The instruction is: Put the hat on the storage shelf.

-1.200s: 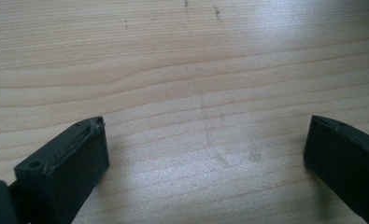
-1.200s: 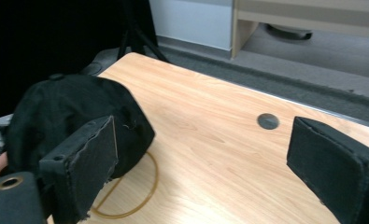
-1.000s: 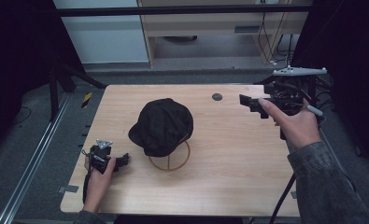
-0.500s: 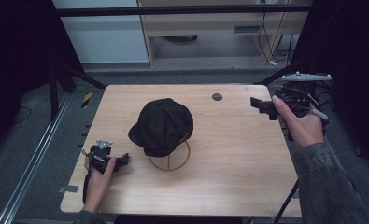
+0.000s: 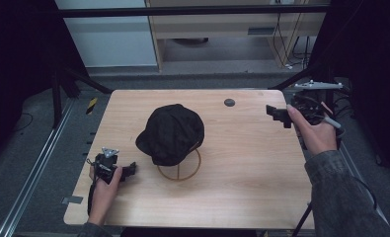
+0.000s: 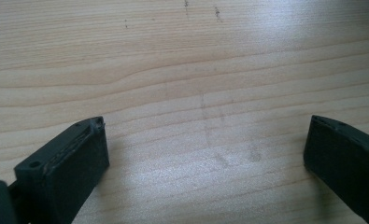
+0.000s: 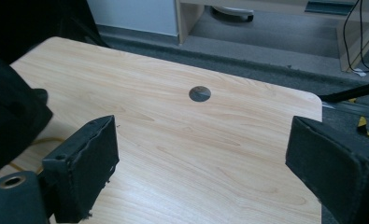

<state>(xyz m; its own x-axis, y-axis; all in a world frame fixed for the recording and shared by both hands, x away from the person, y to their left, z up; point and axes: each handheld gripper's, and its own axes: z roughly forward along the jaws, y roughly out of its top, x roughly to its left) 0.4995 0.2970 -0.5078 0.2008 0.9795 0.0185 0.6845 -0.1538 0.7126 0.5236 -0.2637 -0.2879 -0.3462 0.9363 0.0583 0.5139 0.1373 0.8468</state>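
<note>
A black cap [image 5: 172,132] sits on a round wire stand [image 5: 179,170] in the middle of the wooden table [image 5: 242,168]. Its dark edge shows at the left of the right gripper view [image 7: 9,116]. My left gripper [image 5: 129,170] rests low at the table's front left, jaws wide open over bare wood [image 6: 205,135], short of the stand. My right gripper [image 5: 276,114] hangs over the table's right edge, held in a hand, pointing left towards the cap. Its jaws are open with nothing between them [image 7: 201,154].
A small dark round disc [image 5: 229,102] is set in the tabletop near the far edge, also ahead of the right gripper [image 7: 199,93]. Beyond the table lie a grey floor, a wooden shelf unit [image 5: 232,29] and cables. A metal rail [image 5: 39,163] runs along the left.
My right gripper has drawn back to the right, out to the table's right edge. The left gripper and the cap have stayed still.
</note>
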